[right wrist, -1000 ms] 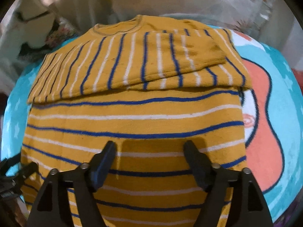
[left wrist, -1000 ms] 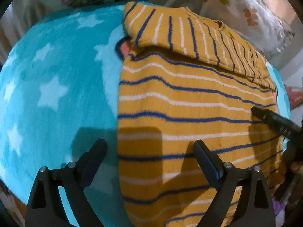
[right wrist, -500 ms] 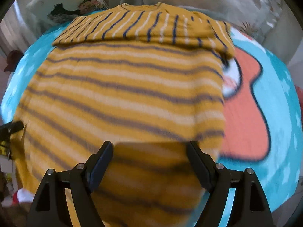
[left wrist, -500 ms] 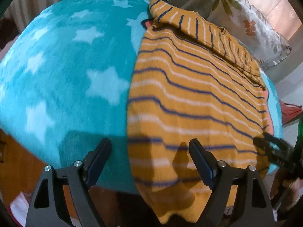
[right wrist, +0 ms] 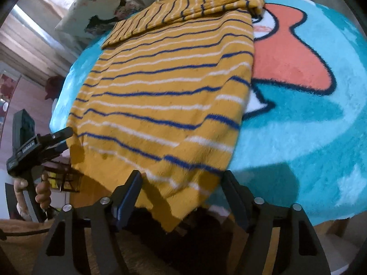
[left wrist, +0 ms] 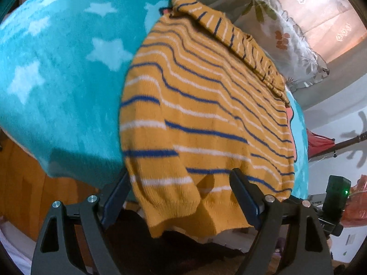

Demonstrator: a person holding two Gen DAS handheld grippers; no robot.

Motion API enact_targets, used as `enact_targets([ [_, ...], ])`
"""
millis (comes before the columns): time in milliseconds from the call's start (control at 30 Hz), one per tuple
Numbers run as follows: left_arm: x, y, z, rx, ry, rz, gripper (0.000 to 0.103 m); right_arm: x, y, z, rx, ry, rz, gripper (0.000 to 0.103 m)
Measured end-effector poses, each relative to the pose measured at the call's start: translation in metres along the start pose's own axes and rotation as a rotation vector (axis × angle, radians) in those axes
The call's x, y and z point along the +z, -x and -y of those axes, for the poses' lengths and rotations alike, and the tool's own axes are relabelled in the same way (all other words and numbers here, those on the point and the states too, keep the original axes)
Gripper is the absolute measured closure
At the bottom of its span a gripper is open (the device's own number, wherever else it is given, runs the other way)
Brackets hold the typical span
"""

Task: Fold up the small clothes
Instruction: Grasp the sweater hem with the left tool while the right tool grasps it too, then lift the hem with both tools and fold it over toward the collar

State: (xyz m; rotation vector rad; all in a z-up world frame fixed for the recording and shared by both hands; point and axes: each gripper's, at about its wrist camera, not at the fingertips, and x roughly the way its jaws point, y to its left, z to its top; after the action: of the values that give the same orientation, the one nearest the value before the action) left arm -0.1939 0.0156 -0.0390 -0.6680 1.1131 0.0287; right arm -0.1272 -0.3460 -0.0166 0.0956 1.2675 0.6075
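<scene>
At the far left we see the turquoise blanket (left wrist: 57, 87) with its pale stars, spread over the surface and dropping off its near edge. Just to the right of that bare stretch lies the mustard sweater (left wrist: 206, 119), striped in blue and white, flat on the blanket with its sleeves folded across the top by the collar. Its bottom hem hangs over the near edge of the blanket.

Our left gripper (left wrist: 181, 197) sits at the hem's left corner. Its fingers (left wrist: 114, 197) are spread and closing, with the hanging hem between them; the left finger sits at the cloth's edge, and we cannot tell whether either pad presses on it. Behind the sweater a floral pillow (left wrist: 296, 52) leans near the wall.

Further right, our right gripper (right wrist: 181, 194) sits at the hem's right corner, where the cloth droops to a point. Its fingers (right wrist: 128, 197) are also spread and closing, with that corner between them and the pads not visibly pinching it. From this side the left gripper shows at the sweater's far corner, held by a hand (right wrist: 42, 191). To the right of the sweater the blanket carries a large coral shape (right wrist: 289, 61) outlined in black.
</scene>
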Motion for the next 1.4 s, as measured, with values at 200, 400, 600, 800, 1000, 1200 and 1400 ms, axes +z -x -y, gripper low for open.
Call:
enact_targets([
  [200, -0.003, 0.007, -0.013, 0.12, 0.066, -0.015, 0.094, 0.007, -0.006, -0.008, -0.003, 0.055, -0.007, 0.074],
  [400, -0.011, 0.035, -0.005, 0.13, 0.086, 0.029, 0.094, 0.001, 0.003, 0.0, 0.091, 0.039, -0.025, 0.095],
  [600, -0.006, 0.035, 0.013, 0.145, 0.044, 0.045, 0.094, 0.005, 0.015, 0.015, 0.144, -0.02, 0.004, 0.096],
  [800, 0.014, 0.042, 0.012, 0.112, 0.095, 0.048, 0.094, 0.03, 0.027, 0.019, 0.219, -0.071, 0.038, 0.096],
  [1000, 0.091, 0.048, 0.038, 0.074, 0.071, 0.106, 0.094, 0.097, 0.046, 0.019, 0.319, -0.125, 0.131, 0.096],
  [1200, 0.22, 0.012, 0.08, 0.058, -0.028, 0.174, 0.094, 0.209, 0.041, 0.027, 0.309, -0.182, 0.259, 0.096],
  [1400, 0.326, -0.073, 0.1, 0.124, -0.046, 0.12, 0.091, 0.311, -0.013, 0.064, 0.164, -0.313, 0.292, 0.091],
])
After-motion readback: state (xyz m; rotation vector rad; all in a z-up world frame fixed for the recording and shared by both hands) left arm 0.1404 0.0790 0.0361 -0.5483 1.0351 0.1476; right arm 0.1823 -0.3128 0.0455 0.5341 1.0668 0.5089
